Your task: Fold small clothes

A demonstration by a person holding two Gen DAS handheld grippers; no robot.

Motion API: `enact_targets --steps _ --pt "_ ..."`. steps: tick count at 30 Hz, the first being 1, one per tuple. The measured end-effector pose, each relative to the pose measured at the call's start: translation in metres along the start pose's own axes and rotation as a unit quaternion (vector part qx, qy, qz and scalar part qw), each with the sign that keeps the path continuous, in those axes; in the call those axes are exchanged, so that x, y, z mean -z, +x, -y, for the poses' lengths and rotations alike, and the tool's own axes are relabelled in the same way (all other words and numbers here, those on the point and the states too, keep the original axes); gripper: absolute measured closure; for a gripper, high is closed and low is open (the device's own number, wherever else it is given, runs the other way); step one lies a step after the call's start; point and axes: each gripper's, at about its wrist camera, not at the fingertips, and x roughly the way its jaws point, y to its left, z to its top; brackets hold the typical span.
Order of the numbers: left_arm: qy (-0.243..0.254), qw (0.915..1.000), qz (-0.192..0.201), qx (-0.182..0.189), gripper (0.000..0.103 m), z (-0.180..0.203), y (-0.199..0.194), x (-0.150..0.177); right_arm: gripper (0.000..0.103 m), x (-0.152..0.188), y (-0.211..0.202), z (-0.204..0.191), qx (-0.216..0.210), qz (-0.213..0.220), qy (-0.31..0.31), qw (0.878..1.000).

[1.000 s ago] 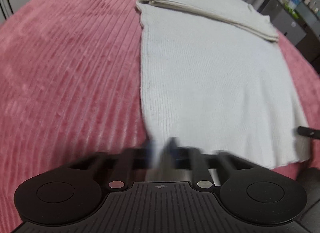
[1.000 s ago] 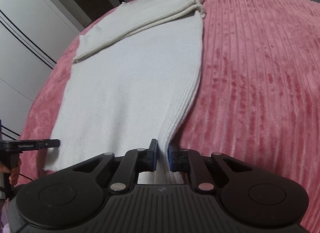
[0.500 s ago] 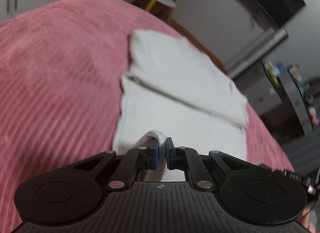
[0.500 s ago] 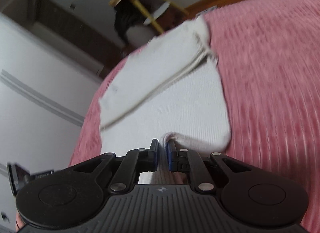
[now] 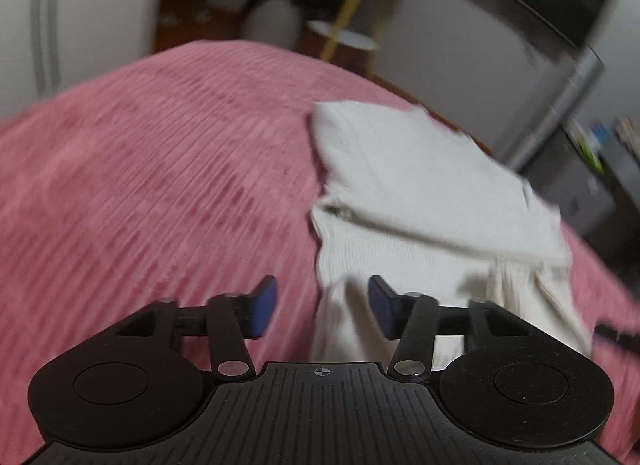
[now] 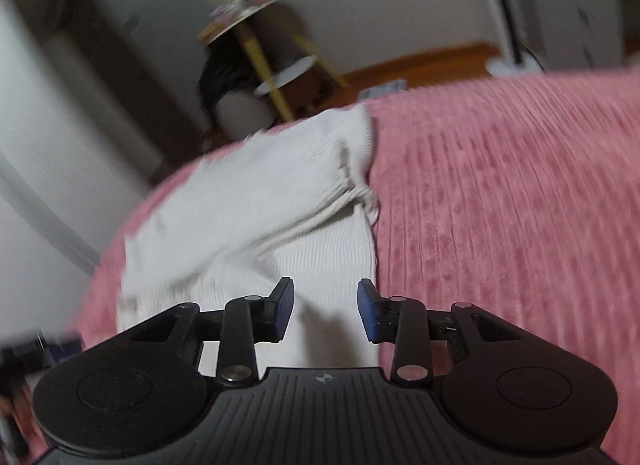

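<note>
Your two hand-held grippers hang over a white knit top spread on a pink ribbed bedspread, with both sets of jaws standing apart and nothing between the blue pads. The left hand-held gripper sits at the top's left edge, half over cloth and half over bedspread. The right hand-held gripper sits over the cloth just inside the opposite edge.

The top lies along the middle of the bed, a folded layer across its far end and a loose hem bunched up near your grippers.

The risk, judging from how the cloth lies, is that the near fold is not square. The loose layer looks rumpled rather than flat, and soft knit left that way can slide or spring open. If you pull away carelessly, a pad could snag the ribbing and drag the fold askew.

The left view shows the far layer's slanted right end and, at its right edge, a dark blurred shape that is probably your other tool. The right view shows the gathered, puckered corner of that layer, and a yellow-legged side table beyond the bed. Both views are blurred, so the fine lie of the hem cannot be told.
</note>
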Motion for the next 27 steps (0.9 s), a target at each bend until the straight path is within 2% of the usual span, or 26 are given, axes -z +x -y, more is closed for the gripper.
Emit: enact_targets --steps 2,3,4,6,8,10,14,15,17,18,19,20,21,22,24,25,27 --pt "0.065 0.9979 0.000 0.000 0.036 0.006 -0.003 0.014 0.059 0.006 0.000 -0.007 0.002 -0.011 -0.051 0.999" --pt "0.106 0.9944 -0.002 -0.001 0.033 0.013 -0.004 0.020 0.052 0.009 0.001 -0.011 0.004 -0.015 -0.074 0.997" --pt "0.151 0.9885 -0.002 -0.001 0.031 0.020 -0.005 0.028 0.049 0.010 0.004 -0.017 0.004 -0.018 -0.095 0.995" --pt "0.241 0.9704 0.010 -0.010 0.024 0.037 -0.005 0.043 0.047 0.012 0.007 -0.028 0.003 -0.018 -0.128 0.992" --pt "0.315 0.9485 0.023 -0.029 0.020 0.052 -0.002 0.054 0.047 0.012 0.015 -0.040 0.009 -0.017 -0.161 0.987" --pt "0.359 0.9317 0.035 -0.039 0.020 0.063 0.005 0.058 0.047 0.012 0.025 -0.052 0.012 -0.021 -0.193 0.981" --pt "0.401 0.9145 0.052 -0.012 0.013 0.071 0.016 0.056 0.048 0.013 0.044 -0.066 0.025 -0.034 -0.227 0.973" --pt "0.419 0.9066 0.048 -0.003 0.013 0.074 0.020 0.056 0.052 0.012 0.047 -0.066 0.027 -0.035 -0.227 0.973" --pt "0.465 0.8838 0.050 0.005 0.013 0.081 0.027 0.060 0.060 0.010 0.053 -0.065 0.026 -0.035 -0.222 0.974" --pt "0.484 0.8734 0.051 0.004 0.013 0.086 0.030 0.061 0.070 0.009 0.056 -0.065 0.028 -0.036 -0.221 0.974" --pt "0.495 0.8675 0.048 0.007 0.016 0.088 0.034 0.061 0.080 0.009 0.058 -0.064 0.029 -0.037 -0.222 0.974" --pt "0.493 0.8687 0.042 0.014 0.019 0.089 0.038 0.059 0.084 0.008 0.060 -0.063 0.029 -0.037 -0.221 0.974" --pt "0.480 0.8762 0.034 0.026 0.033 0.088 0.041 0.054 0.091 0.008 0.061 -0.062 0.028 -0.035 -0.218 0.975" --pt "0.460 0.8868 0.025 0.038 0.048 0.086 0.043 0.048 0.093 0.008 0.061 -0.060 0.027 -0.030 -0.213 0.976" --pt "0.414 0.9088 0.022 0.048 0.062 0.080 0.046 0.039 0.093 0.006 0.059 -0.055 0.029 -0.021 -0.202 0.979" --pt "0.393 0.9181 0.023 0.049 0.075 0.076 0.047 0.035 0.093 0.005 0.058 -0.052 0.031 -0.017 -0.197 0.980" --pt "0.351 0.9350 0.025 0.043 0.088 0.067 0.047 0.027 0.093 0.005 0.057 -0.046 0.034 -0.015 -0.190 0.981"
